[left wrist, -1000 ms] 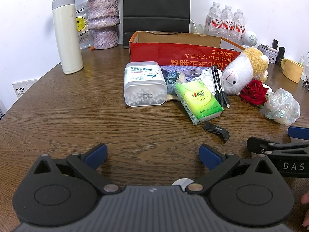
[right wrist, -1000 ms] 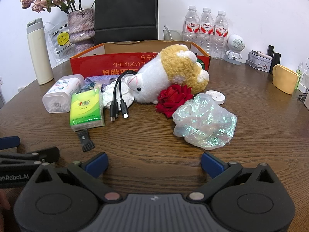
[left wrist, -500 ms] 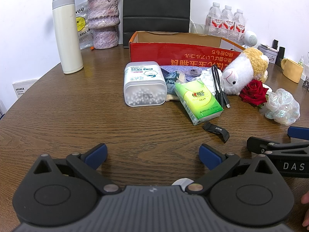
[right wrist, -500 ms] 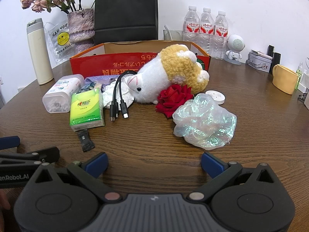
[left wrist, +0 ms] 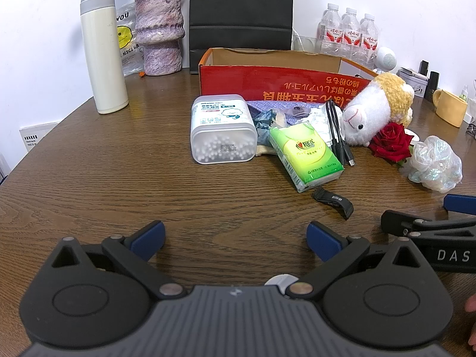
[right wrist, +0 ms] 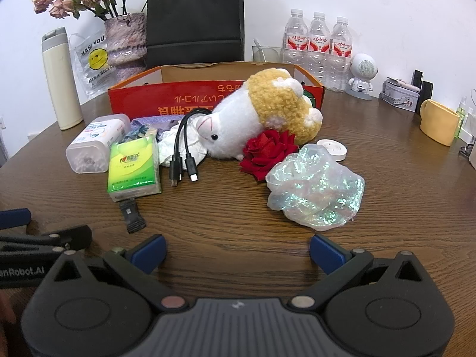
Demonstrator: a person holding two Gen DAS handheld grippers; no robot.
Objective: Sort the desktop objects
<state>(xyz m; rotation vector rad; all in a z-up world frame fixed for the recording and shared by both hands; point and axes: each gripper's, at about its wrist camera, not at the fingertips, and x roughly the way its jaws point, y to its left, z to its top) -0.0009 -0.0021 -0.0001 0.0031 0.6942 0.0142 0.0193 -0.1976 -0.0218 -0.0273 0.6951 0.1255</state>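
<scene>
A red cardboard box (left wrist: 285, 81) (right wrist: 184, 101) stands open at the back of the table. In front of it lie a cotton swab tub (left wrist: 223, 131) (right wrist: 95, 145), a green tissue pack (left wrist: 306, 154) (right wrist: 134, 166), black cables (left wrist: 337, 136) (right wrist: 184, 148), a plush sheep (left wrist: 374, 110) (right wrist: 261, 113), a red rose (left wrist: 391, 141) (right wrist: 267, 151), an iridescent bag (left wrist: 434, 163) (right wrist: 318, 190) and a small black strap (left wrist: 333, 202) (right wrist: 131, 214). My left gripper (left wrist: 235, 238) and right gripper (right wrist: 236, 251) are open, empty, near the table's front, well short of the objects.
A white thermos (left wrist: 102, 53), a vase of dried flowers (left wrist: 159, 32), a black bag (left wrist: 241, 9), water bottles (right wrist: 318, 47), a small white robot figure (right wrist: 361, 74), a yellow mug (right wrist: 438, 122) and a white round disc (right wrist: 331, 148) stand around the back and right.
</scene>
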